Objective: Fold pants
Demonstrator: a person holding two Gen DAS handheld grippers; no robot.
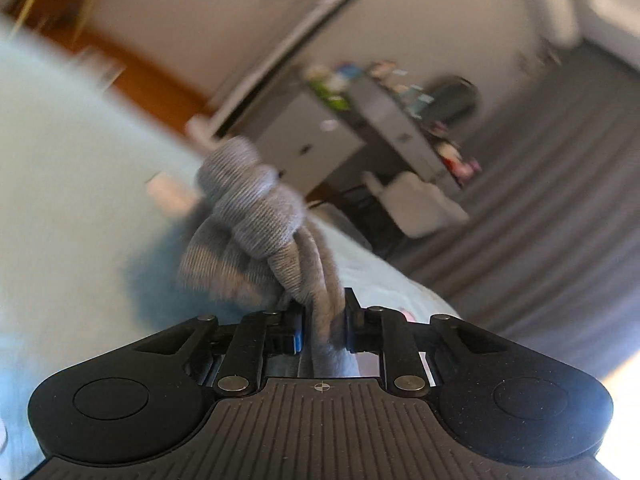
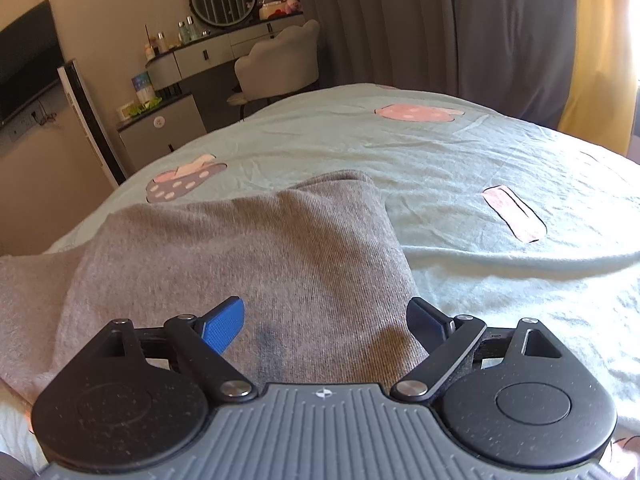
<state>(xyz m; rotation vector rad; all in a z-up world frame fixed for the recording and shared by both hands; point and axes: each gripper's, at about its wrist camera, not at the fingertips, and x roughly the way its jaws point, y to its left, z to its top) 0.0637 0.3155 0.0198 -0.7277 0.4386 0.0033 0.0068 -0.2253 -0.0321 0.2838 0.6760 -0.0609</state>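
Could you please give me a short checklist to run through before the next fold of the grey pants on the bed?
1. Left gripper has a hold: ok, shut on a bunched fold of the grey pants.
2. That bunch is lifted off the bed sheet: ok, though the view is blurred.
3. Right gripper is free to grasp: ok, open above the pants, pads not pressing.
4. The pants lie flat under the right gripper: ok, only mild creases.
5. Landing area on the sheet is free: ok.
6. Which part of the pants the left gripper holds: cannot tell.
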